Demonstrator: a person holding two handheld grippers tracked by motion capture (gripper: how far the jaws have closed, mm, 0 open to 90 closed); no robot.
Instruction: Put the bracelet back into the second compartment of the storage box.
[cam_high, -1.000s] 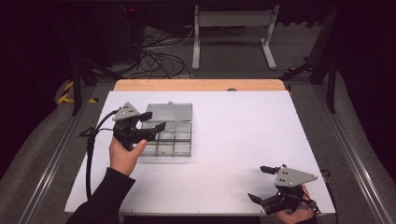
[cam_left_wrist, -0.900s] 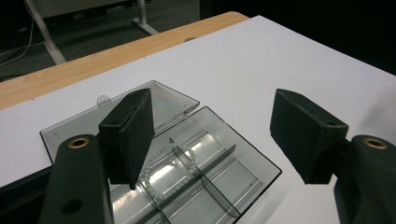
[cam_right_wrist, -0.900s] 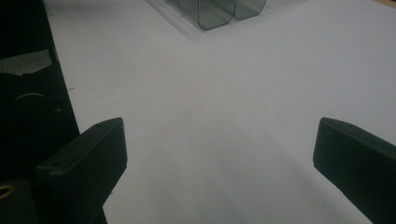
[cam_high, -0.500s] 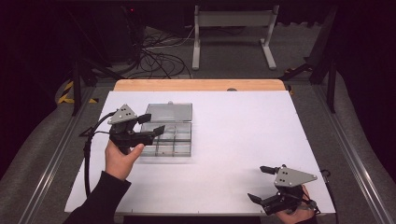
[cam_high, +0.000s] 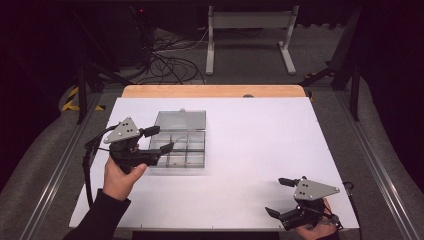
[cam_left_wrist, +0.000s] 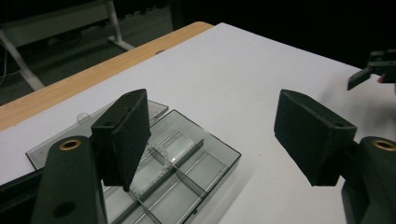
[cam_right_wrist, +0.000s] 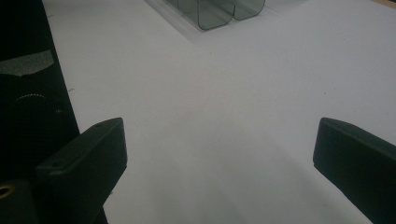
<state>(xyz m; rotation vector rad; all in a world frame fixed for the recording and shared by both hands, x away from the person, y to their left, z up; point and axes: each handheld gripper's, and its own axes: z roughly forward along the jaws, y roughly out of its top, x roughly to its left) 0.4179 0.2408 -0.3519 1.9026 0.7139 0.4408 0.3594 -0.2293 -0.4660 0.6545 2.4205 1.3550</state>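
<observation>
1. The clear compartment box (cam_high: 181, 149) lies open on the left half of the white table (cam_high: 260, 150), its lid (cam_high: 181, 120) folded flat behind it toward the wooden edge; dividers split the tray into small cells that look empty, though that is hard to tell.
2. The left gripper (cam_high: 155, 139) hovers at the box's left side with its jaws spread wide, one pad above the near cells in the left gripper view.
3. To do this step well, I would lower it squarely over one wall or the lid, then close gently, since thin plastic may slide.
4. The right gripper (cam_high: 281, 197) rests near the table's front right corner, well apart from the box, its jaws also spread and empty.
5. Compared with a second ago, the left gripper has drawn back leftward and nearer the person; the right one has not moved.
</observation>
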